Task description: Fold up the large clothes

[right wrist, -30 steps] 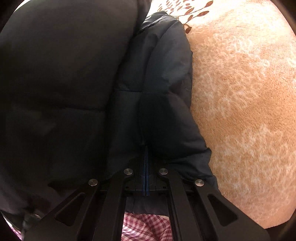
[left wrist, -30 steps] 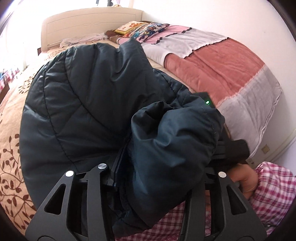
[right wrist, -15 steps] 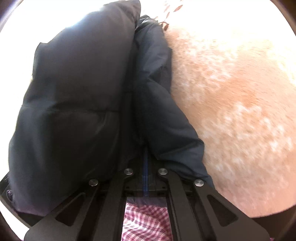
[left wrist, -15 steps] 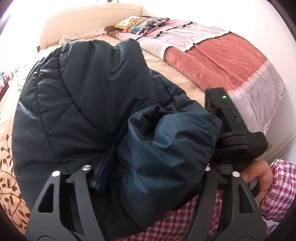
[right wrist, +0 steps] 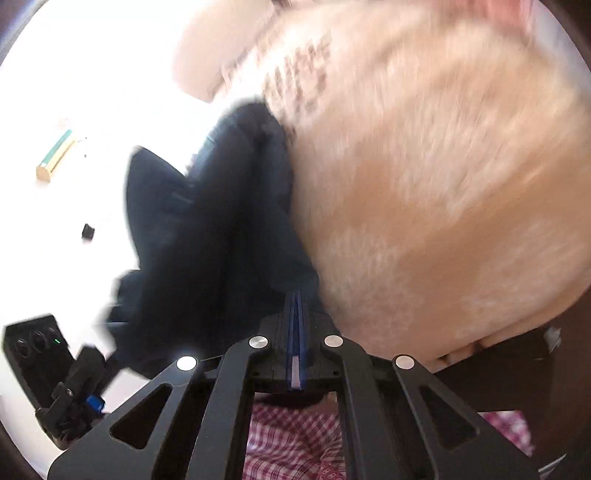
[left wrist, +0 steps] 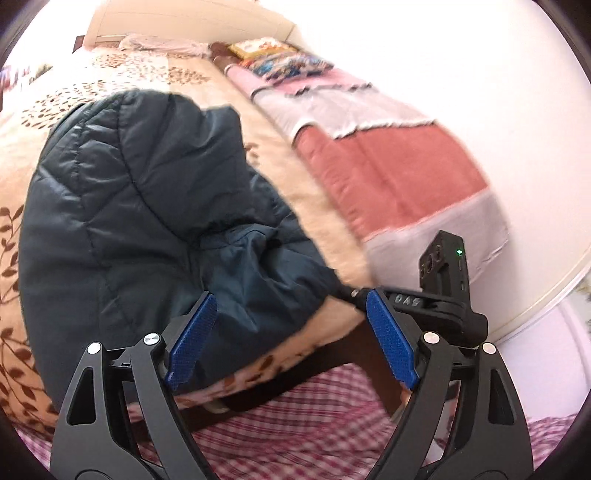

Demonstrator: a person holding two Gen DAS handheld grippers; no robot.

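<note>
A dark quilted puffer jacket (left wrist: pixel 129 221) lies bunched on the bed's near edge, on a beige leaf-print blanket (left wrist: pixel 110 77). My left gripper (left wrist: pixel 291 314) is open and empty, just in front of the jacket's folded sleeve, with its blue pads (left wrist: pixel 192 339) bare. In the blurred right wrist view the jacket (right wrist: pixel 221 221) hangs against the blanket (right wrist: pixel 424 203). My right gripper (right wrist: pixel 295 299) is shut on the jacket's edge; it also shows in the left wrist view (left wrist: pixel 443 288), at the jacket's right corner.
A pink, grey and red striped quilt (left wrist: pixel 388 155) covers the bed's right side, with pillows (left wrist: pixel 280 61) and a headboard (left wrist: pixel 184 18) at the far end. A white wall runs along the right. My plaid-clothed body (left wrist: pixel 314 424) is below the grippers.
My left gripper has opened and let go of the jacket sleeve, which dropped onto the bed. My right gripper stays shut on the jacket and has swung, blurring its view.
</note>
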